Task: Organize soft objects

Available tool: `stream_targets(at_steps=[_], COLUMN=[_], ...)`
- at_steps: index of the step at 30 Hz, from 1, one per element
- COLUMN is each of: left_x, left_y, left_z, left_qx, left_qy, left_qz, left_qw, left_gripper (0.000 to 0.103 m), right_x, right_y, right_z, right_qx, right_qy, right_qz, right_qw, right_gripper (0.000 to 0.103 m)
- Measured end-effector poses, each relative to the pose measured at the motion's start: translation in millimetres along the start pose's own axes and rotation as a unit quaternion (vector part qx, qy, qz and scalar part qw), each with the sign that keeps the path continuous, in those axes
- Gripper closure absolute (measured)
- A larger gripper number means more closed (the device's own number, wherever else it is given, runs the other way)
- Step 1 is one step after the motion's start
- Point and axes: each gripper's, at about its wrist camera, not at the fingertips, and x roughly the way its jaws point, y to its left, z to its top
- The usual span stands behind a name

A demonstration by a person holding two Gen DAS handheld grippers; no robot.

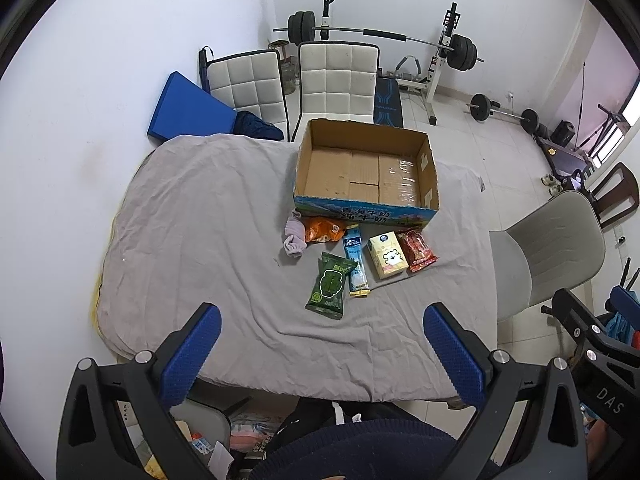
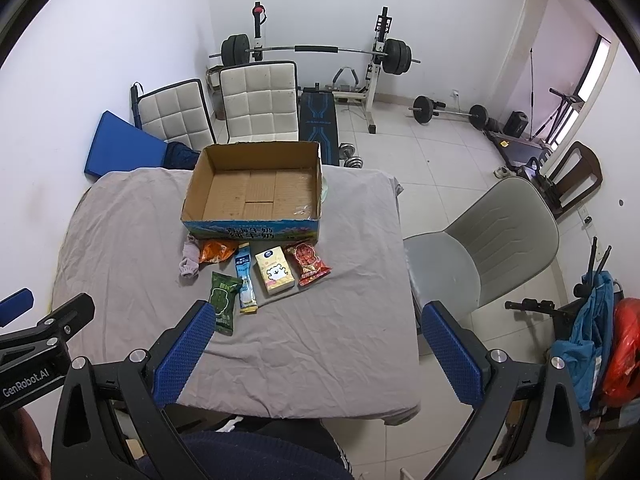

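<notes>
Green packet (image 2: 222,305) partly hidden behind right gripper (image 2: 316,350).

White walls, tiled floor (image 2: 440,160), padded chairs (image 2: 258,100), perhaps a window (image 2: 600,68).

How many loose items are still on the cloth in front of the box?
6, none visibly hidden: pink sock and orange packet against the cardboard box; red packet, cream carton and blue sachet right of them; green packet nearest.

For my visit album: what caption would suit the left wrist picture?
Open left gripper hovers at the table's near edge, facing six soft items, from green packet to red packet, before an empty cardboard box.
</notes>
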Motion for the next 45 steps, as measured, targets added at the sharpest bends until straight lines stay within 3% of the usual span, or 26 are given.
stream_targets(at_steps=[45], left_x=[-14], left_y=[-8], left_z=[-3], left_qx=[0.007], left_qy=[-0.032], left_qz=[0.003], left_qw=[0.9994], left_gripper=[0.0], right_x=[-11], right_y=[-8], right_z=[-2], right_qx=[0.012], right_qy=[-0.019], right_qz=[0.003], right_qw=[1.0], right_gripper=[0.0])
